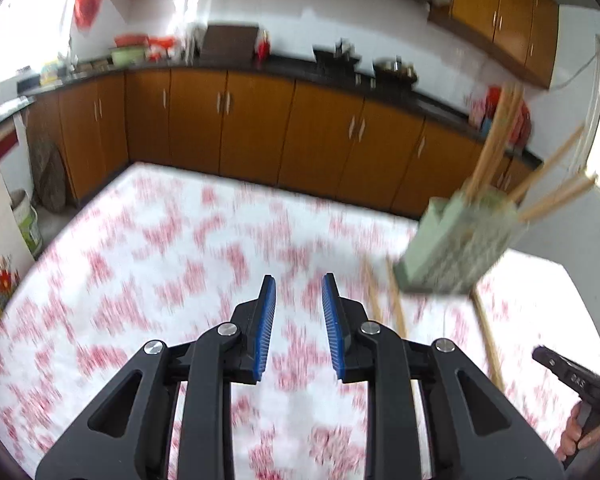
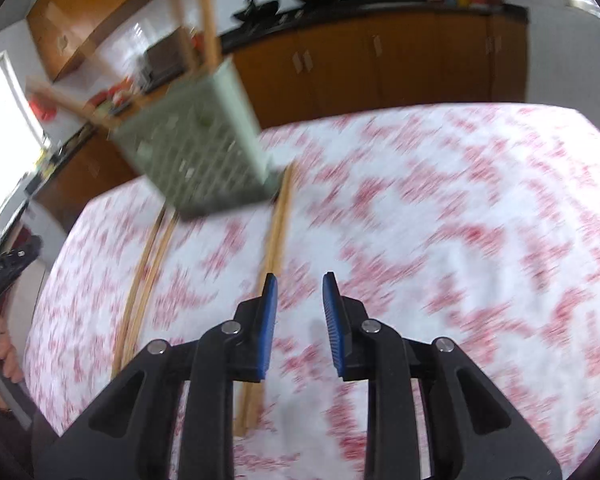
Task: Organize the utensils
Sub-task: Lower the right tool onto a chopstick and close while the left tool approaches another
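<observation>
left gripper (image 1: 299, 286): jaws slightly apart, a narrow gap, nothing between the pads, touching nothing; hangs above bare tablecloth (image 1: 140, 264).
right gripper (image 2: 299, 284): same narrow gap, empty; its left pad sits just over the upper end of a chopstick pair, contact not clear through the blur.
chopsticks, near pair (image 2: 274, 256): lie flat on the cloth, running from under the holder toward the right gripper and on beneath it.
chopsticks, far pair (image 2: 144, 268): flat on the cloth, off to the left in the right wrist view, well apart from both grippers.
holder (image 2: 196, 148): pale green perforated basket standing on the table, several chopsticks (image 1: 496, 136) already upright in it, fanned out.
step in hand: judged as reaching down for the loose chopsticks; none lifted yet.
doing it well: widen the right jaws, straddle the near pair across its length, close on both sticks together near mid-length so they don't pivot.
risk: sticks are thin and flat on the cloth, so the pads could slide over them or snag fabric.
left role: likely the far pair, or steadying the holder; cannot tell which.
view quality: heavy motion blur in both.
</observation>
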The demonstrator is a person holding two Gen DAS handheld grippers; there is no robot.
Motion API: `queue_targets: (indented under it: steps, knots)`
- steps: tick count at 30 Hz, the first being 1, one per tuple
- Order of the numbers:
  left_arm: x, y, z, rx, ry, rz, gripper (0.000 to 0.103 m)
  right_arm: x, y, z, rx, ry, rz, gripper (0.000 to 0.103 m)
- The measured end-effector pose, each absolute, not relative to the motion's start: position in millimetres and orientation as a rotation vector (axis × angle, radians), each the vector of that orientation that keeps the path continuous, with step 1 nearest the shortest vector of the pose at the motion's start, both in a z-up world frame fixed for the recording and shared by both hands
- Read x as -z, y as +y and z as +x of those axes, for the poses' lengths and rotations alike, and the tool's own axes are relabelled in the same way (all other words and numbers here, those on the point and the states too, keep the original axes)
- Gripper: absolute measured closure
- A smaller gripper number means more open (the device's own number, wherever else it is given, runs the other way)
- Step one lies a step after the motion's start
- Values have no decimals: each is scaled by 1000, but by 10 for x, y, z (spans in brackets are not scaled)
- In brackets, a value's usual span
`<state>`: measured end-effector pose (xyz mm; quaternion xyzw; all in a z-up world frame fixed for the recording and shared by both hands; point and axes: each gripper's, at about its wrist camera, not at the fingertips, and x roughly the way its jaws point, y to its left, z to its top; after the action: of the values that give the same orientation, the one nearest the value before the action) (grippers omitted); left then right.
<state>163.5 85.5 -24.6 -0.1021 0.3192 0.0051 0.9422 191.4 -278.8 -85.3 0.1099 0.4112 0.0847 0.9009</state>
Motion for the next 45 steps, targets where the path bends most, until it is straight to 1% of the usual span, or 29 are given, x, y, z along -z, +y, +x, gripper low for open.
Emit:
queue_targets:
  steps: [3, 7, 10, 13, 21, 39, 42, 45]
  knots:
    - [441, 794, 1622, 14, 704, -205, 78, 990, -2589, 1944, -199, 892, 200, 78]
    - [536, 772, 1604, 35, 730, -202, 78, 1137, -2479, 1974, -195, 924, 157, 81]
    - [585, 749, 1593, 43, 740, -199, 75, 1135, -2473, 1992, -188, 921, 141, 82]
    - [605, 730, 1595, 50, 746, -200, 75, 1123, -2468, 2011, -162, 915, 124, 86]
    - [636, 650, 1631, 69, 764, -198, 74, 1076, -2564, 1983, -174, 898, 176, 86]
    - [724, 470, 1654, 139, 799, -189, 74, 1140, -2587, 2052, -129, 917, 124, 89]
    - [736, 422, 1647, 156, 806, -188, 74, 1141, -2584, 2096, -107, 918, 90, 95]
    - [752, 380, 1647, 179, 815, -190, 74, 1137, -2691, 2169, -49, 909, 116, 95]
